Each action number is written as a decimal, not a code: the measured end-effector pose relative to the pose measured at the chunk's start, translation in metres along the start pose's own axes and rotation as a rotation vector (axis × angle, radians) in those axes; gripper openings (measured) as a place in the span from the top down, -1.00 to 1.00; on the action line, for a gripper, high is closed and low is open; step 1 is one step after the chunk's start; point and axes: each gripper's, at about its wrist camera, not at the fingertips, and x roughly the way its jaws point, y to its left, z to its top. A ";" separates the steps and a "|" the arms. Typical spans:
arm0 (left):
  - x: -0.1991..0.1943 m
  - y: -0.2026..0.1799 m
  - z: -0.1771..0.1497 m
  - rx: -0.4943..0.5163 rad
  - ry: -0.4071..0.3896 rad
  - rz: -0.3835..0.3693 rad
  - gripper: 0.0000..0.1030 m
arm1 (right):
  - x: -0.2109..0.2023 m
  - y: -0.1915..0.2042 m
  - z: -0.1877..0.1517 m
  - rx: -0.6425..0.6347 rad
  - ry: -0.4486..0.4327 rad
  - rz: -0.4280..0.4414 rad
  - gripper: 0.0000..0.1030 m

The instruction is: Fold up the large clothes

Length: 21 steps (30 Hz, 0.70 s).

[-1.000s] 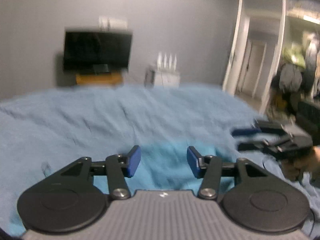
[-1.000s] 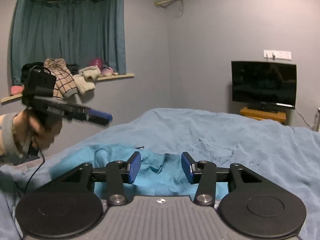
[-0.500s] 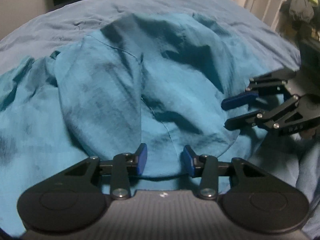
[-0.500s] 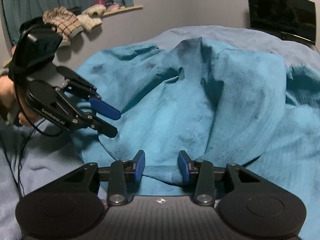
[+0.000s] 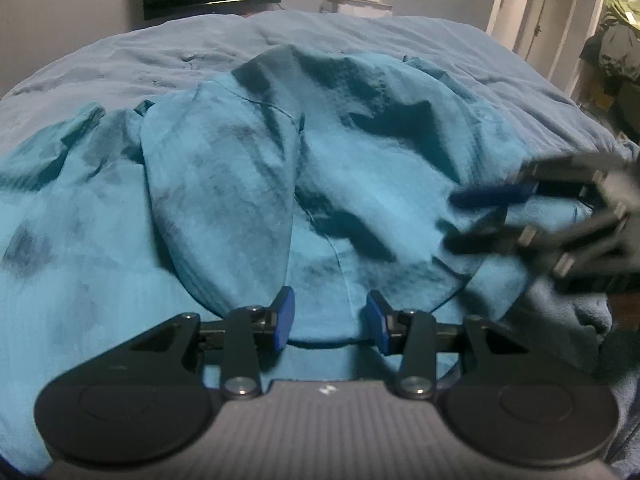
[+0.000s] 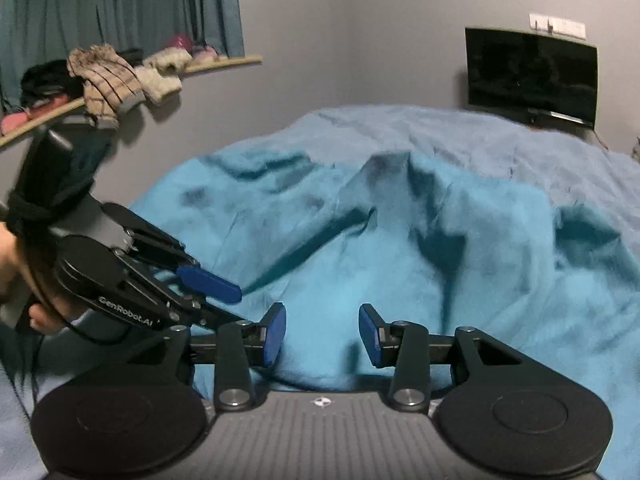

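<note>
the left gripper (image 5: 330, 322) points down over the near edge of a teal garment (image 5: 248, 184), its two blue pads (image 5: 283, 318) standing apart with a gap between them. the curved hem of the garment lies in that gap, just below the pads, but the pads do not press on it, so this gripper is open. the right gripper (image 6: 322, 334) is in the same state: its blue pads (image 6: 275, 332) stand apart, teal cloth shows between and beyond them, and nothing is pinched.

in the left wrist view the right gripper (image 5: 532, 220) shows blurred at the right edge, its fingers reaching in over the side of the garment. in the right wrist view the left gripper (image 6: 208, 292) comes in from the left, held by a hand (image 6: 24, 292), its tips low over the cloth just beside the right gripper's left finger; whether those tips touch the cloth i cannot tell.

the garment lies rumpled and bunched in ridges and dark folds, spread across a bed (image 5: 400, 44) covered in a lighter blue blanket. beyond the bed stand a dark tv (image 6: 532, 76) against a grey wall, a shelf (image 6: 216, 65) piled with clothes under a teal curtain (image 6: 120, 4), and a door (image 5: 550, 20) at the far right.
</note>
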 end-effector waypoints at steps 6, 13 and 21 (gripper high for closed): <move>0.018 -0.002 -0.018 -0.003 -0.011 0.034 0.23 | 0.026 0.003 -0.036 0.020 0.020 -0.057 0.16; -0.009 -0.015 -0.037 -0.131 -0.157 0.074 0.22 | 0.023 0.003 -0.041 0.024 0.001 -0.086 0.16; -0.076 0.011 -0.069 -0.529 -0.344 0.192 -0.14 | 0.015 0.019 -0.047 -0.011 -0.091 -0.140 0.11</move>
